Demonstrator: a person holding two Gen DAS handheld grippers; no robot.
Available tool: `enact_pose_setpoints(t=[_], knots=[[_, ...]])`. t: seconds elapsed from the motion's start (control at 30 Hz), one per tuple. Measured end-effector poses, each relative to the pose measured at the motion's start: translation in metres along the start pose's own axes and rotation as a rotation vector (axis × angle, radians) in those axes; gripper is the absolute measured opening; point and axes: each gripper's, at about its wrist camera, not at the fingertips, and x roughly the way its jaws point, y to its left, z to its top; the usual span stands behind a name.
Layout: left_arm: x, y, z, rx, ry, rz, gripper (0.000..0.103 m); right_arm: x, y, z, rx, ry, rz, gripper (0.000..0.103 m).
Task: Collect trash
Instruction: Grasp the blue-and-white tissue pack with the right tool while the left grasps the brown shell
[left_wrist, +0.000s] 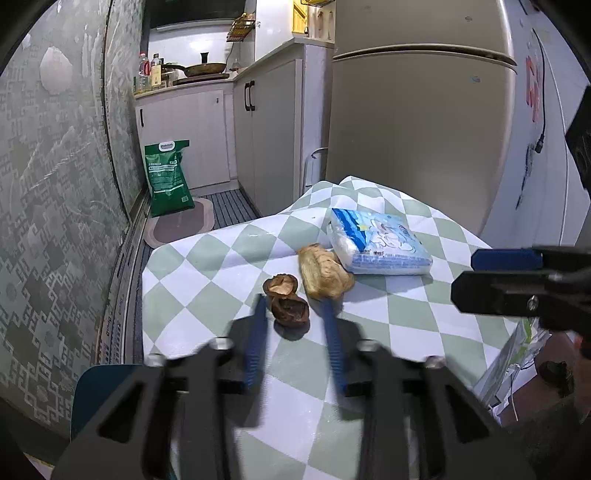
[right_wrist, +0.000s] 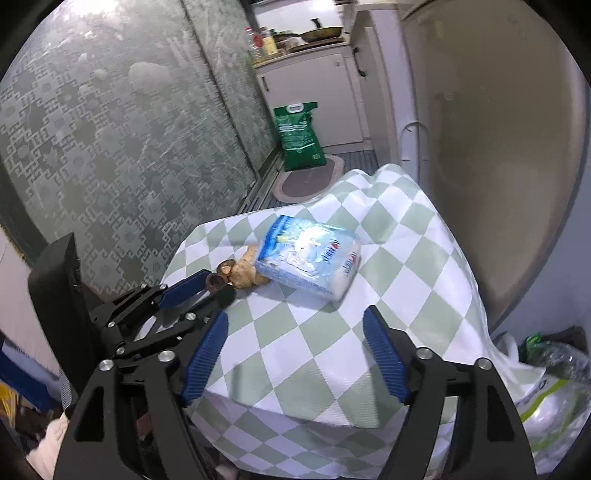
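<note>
My bench (left_wrist: 207, 258) wears a green-and-white checked cloth. The blue tissue pack (left_wrist: 376, 240) lies flat on it near the fridge (left_wrist: 417, 129), its long axis running from the far edge toward my right side. Just beside it, touching, the tan husk (left_wrist: 323, 273) lies with its length pointing away from me. Nearest me sit the two brown peel pieces (left_wrist: 286, 299) (dark, curled, one against the other). My left hand-held gripper (left_wrist: 295, 306) reaches low and level over the cloth, fingers spread either side of the peel. My right hand-held gripper (right_wrist: 295, 332) hovers higher, tilted down, spread wide with nothing between its fingers.
</note>
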Motion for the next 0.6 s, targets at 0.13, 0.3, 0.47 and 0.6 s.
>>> enact_pose_setpoints(t=[0.13, 0.3, 0.47, 0.6], knots=[[-0.002, 0.001, 0.001, -0.014, -0.002, -0.019, 0.022, 0.003, -0.004, 0.001, 0.056, -0.035, -0.019, 0.088], [-0.013, 0.005, 0.000, -0.037, -0.031, -0.049, 0.022, 0.013, -0.007, 0.004, 0.128, -0.037, -0.022, 0.089], [-0.024, 0.013, -0.001, -0.065, -0.048, -0.081, 0.022, 0.023, 0.003, 0.011, 0.146, -0.039, -0.036, 0.090], [-0.034, 0.021, -0.004, -0.066, -0.060, -0.085, 0.022, 0.034, 0.017, 0.019, 0.121, -0.056, -0.080, 0.090]])
